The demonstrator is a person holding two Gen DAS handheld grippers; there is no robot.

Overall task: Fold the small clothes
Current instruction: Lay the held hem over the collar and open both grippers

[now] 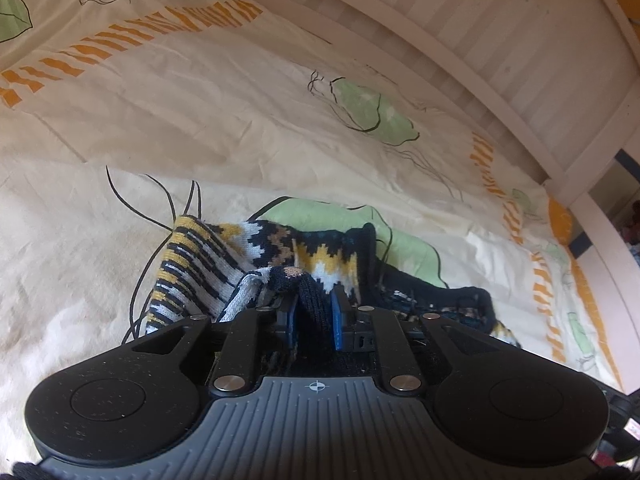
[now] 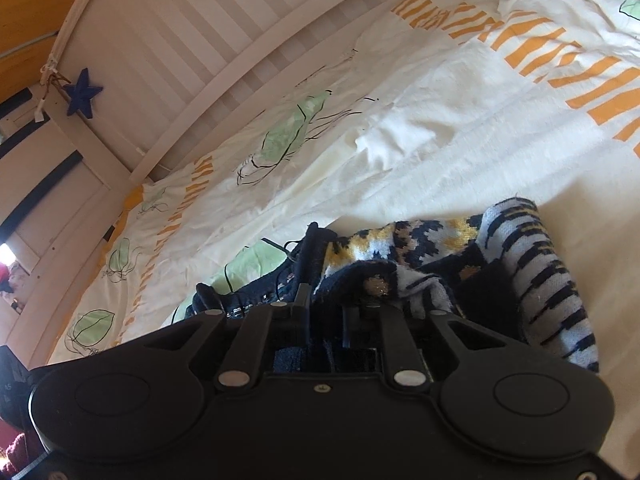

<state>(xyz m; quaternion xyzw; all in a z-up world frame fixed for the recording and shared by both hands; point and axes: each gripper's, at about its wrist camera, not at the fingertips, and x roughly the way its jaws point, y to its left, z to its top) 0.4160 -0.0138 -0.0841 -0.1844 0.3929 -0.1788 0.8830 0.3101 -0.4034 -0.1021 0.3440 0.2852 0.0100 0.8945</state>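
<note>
A small knitted sweater [image 1: 256, 256], navy with yellow, white and tan zigzags and stripes, lies bunched on the bedspread [image 1: 200, 120]. My left gripper [image 1: 314, 304] is shut on a dark navy fold of it, between blue-padded fingers [image 1: 338, 320]. In the right wrist view the same sweater [image 2: 532, 264] is heaped just ahead, its striped sleeve to the right. My right gripper [image 2: 336, 300] is shut on navy knit at the sweater's near edge; its fingertips are buried in the cloth.
The cream bedspread [image 2: 440, 128] has green leaf prints and orange stripe bands. A white slatted bed frame [image 1: 480, 32] runs along the far side, also in the right wrist view [image 2: 192, 48], with a blue star [image 2: 82, 94] hanging on it.
</note>
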